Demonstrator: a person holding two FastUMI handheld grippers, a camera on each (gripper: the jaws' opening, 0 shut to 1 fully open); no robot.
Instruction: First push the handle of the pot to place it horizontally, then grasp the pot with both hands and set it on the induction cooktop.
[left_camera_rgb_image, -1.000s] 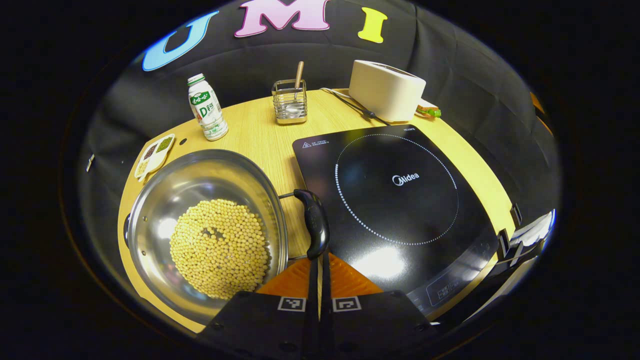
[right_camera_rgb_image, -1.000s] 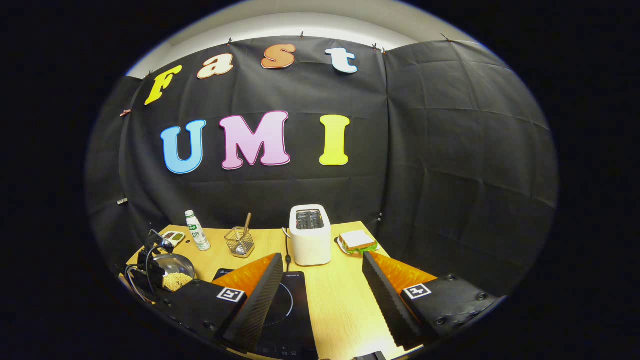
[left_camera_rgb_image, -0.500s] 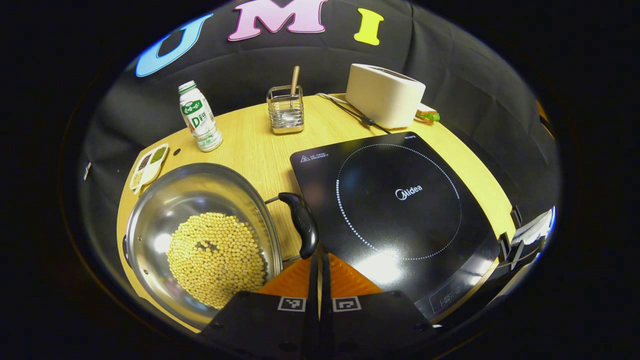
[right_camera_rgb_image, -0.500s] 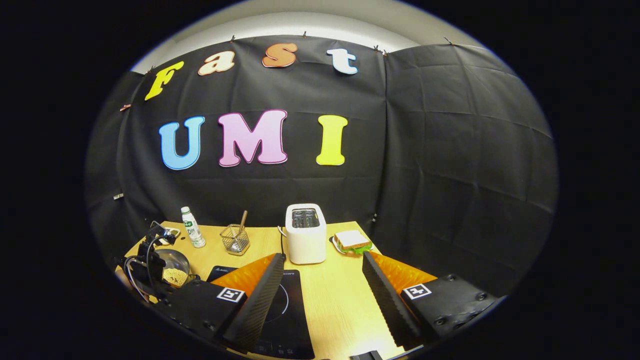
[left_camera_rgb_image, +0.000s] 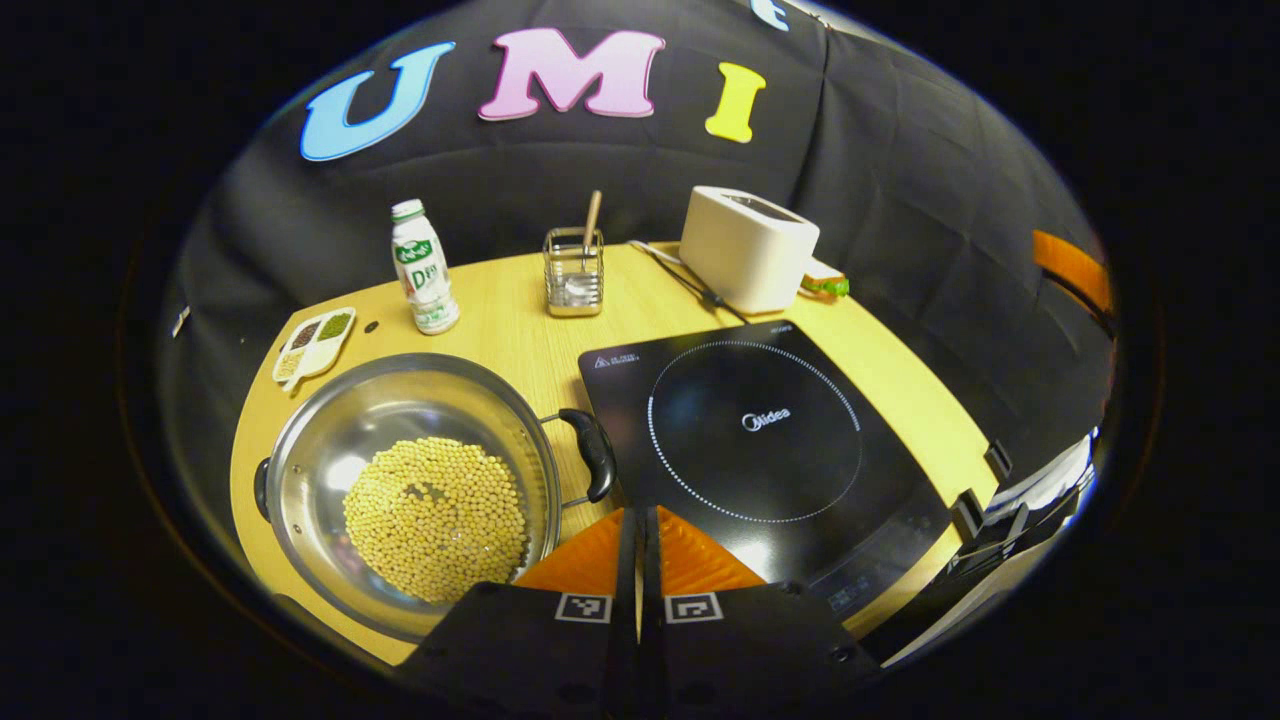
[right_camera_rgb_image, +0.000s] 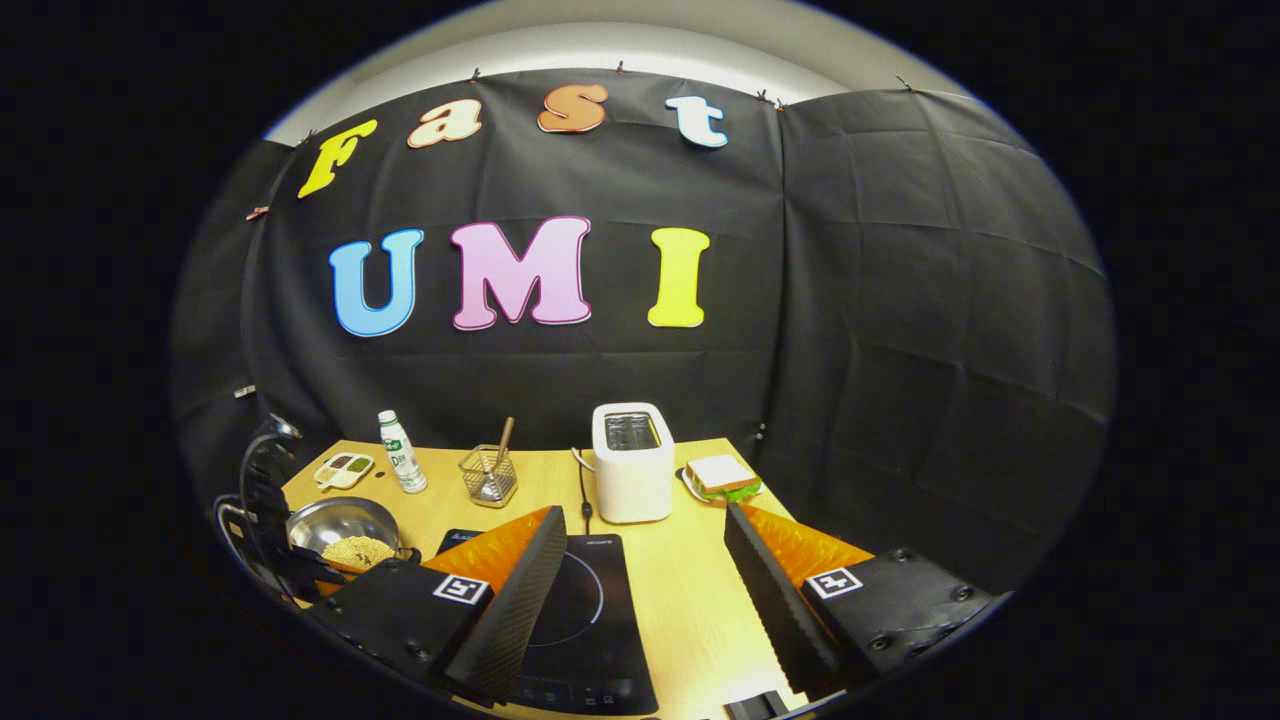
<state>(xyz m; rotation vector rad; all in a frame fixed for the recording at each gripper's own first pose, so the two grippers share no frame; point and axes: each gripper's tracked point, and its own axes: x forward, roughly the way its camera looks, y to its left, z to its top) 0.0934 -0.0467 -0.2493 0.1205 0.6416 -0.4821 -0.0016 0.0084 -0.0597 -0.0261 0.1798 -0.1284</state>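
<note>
Handle (left_camera_rgb_image: 593, 453) looks laid flat; closed left claw (left_camera_rgb_image: 638, 520) sits just behind it, right claw (right_camera_rgb_image: 640, 560) open, so gripping the pot (left_camera_rgb_image: 405, 480) comes next.

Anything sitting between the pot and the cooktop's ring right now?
Only the pot's black handle, sticking out from the pot toward the induction cooktop, with a strip of bare table behind it. The left gripper view shows this.
</note>
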